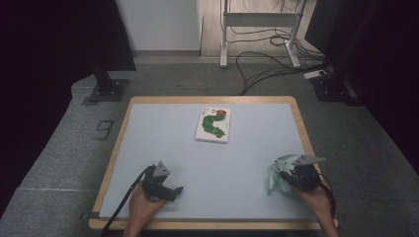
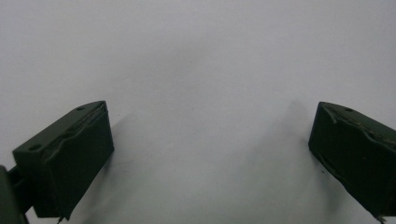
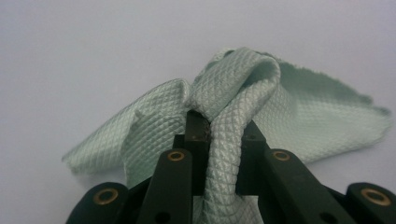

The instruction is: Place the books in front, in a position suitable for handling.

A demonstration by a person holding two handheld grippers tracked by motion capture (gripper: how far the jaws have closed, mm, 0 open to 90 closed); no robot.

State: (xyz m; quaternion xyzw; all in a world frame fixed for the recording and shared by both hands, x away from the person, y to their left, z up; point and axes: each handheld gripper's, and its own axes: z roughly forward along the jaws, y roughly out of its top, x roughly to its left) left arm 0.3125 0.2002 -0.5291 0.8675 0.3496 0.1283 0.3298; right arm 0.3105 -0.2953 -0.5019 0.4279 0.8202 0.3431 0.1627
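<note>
- The right gripper (image 1: 289, 178) sits at the lower right of the high view, near the right edge of the table (image 1: 257, 207), with the person's right hand (image 1: 312, 197) coming up from the bottom edge behind it.
- Its jaws are closed tight on a pale green cloth (image 1: 277, 174); in the right gripper view a fold of that cloth (image 3: 233, 116) is pinched between the two black jaws at the bottom centre of the frame, with the gripper (image 3: 219, 135) clamped on it.
- The cloth has a small diamond weave. From the pinched fold it bunches into a rounded hump at the upper centre of the right gripper view and spreads out to the left and to the right, its loose edges lying on the pale surface.
- In the high view the cloth lies crumpled just left of the right gripper, on the pale blue mat (image 1: 207, 168) that covers the table.
- The left gripper (image 1: 173, 190) is at the lower left of the high view, held by the left hand (image 1: 143, 202), well apart from the cloth.
- In the left gripper view its jaws stand wide apart at the lower left and lower right corners, with nothing between them but bare mat (image 2: 201, 93); the gripper (image 2: 210, 140) holds nothing.
- A picture book (image 1: 213, 125) with a green caterpillar on its cover lies flat in the upper middle of the mat, well away from both grippers.
</note>
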